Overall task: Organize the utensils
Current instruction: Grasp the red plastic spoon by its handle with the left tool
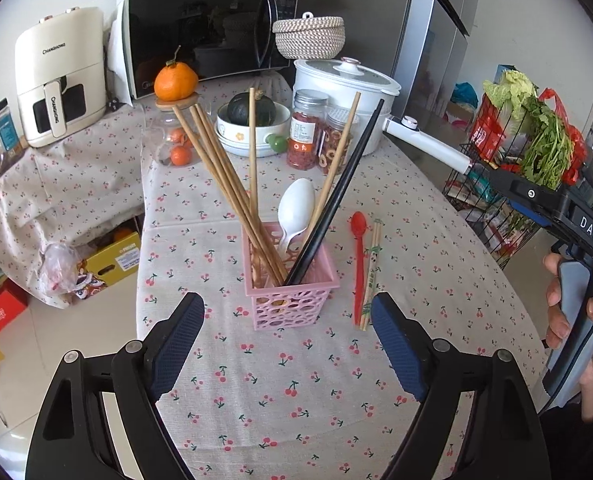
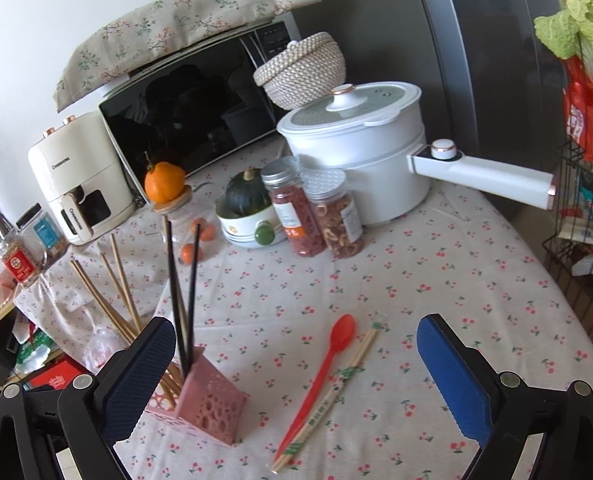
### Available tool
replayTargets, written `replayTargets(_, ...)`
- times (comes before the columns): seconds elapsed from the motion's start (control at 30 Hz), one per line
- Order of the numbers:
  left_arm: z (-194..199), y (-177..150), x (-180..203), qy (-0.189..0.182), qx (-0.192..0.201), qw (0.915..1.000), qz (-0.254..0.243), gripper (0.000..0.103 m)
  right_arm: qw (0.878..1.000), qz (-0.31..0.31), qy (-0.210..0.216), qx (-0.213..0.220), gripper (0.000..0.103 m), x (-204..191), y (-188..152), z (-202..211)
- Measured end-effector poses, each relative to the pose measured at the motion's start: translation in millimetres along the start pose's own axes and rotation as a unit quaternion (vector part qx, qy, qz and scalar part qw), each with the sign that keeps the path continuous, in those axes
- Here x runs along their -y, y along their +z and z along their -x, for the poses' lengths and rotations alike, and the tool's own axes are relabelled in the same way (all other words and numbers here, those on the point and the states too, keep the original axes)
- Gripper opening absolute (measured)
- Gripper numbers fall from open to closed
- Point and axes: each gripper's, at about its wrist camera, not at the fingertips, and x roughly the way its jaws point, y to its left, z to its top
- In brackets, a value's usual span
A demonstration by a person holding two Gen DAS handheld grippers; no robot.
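Both sets of jaws apart and empty, pink holder between, red spoon just beside.

Both wrist views close, angled down, sharing pink holder, red spoon

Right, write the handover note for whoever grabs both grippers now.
Left gripper: open, empty, facing the pink holder.
Right gripper: open, empty, above the table.
Done: wooden chopsticks, black chopsticks and white spoon stand in the holder.
Left: red spoon and wrapped chopsticks lie side by side on the table, right of the holder.
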Motion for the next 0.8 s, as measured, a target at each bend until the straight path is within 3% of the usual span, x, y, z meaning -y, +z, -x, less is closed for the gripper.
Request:
replayTargets(0.2,-4.1,5.6,41.4,-0.029,-0.018,0.9991,-0.025,0.087,0.999,-0.006,-0.036,-0.015,0.103,31.1,-3.6,9.8)
replayTargets(0.37,-24.9,15.2,80.2,-0.071,-0.053,0.9959,-0.019,0.087,0.995,-0.016,-0.076,-0.055,0.103,60.1,-6.9,7.9)
replayTargets(0.47,-47.2,18.2,109.2,-0.060,-0.061,0.9956,-0.037,0.087,0.987,-0.044,-0.120,-0.094,0.103,85.4,-11.1,2.3)
replayTargets(0.53,-68.0,20.1,126.9,-0.054,-0.069,0.9950,-0.048,0.085,0.982,-0.080,-0.125,-0.118,0.103,105.9,-14.7,-0.4)
replayTargets(0.6,-92.4,24.6,138.4,-0.053,-0.085,0.9940,-0.044,0.073,0.977,-0.115,-0.121,-0.135,0.103,124.9,-17.3,-1.0)
replayTargets(0.67,-118.9,32.1,144.4,-0.040,-0.097,0.9937,-0.040,0.054,0.973,-0.140,-0.116,-0.140,0.103,139.2,-18.7,-0.4)
replayTargets(0.8,-168.4,45.5,138.3,0.012,-0.110,0.9936,-0.023,0.035,0.968,-0.164,-0.111,-0.155,0.103,150.1,-22.4,-2.4)
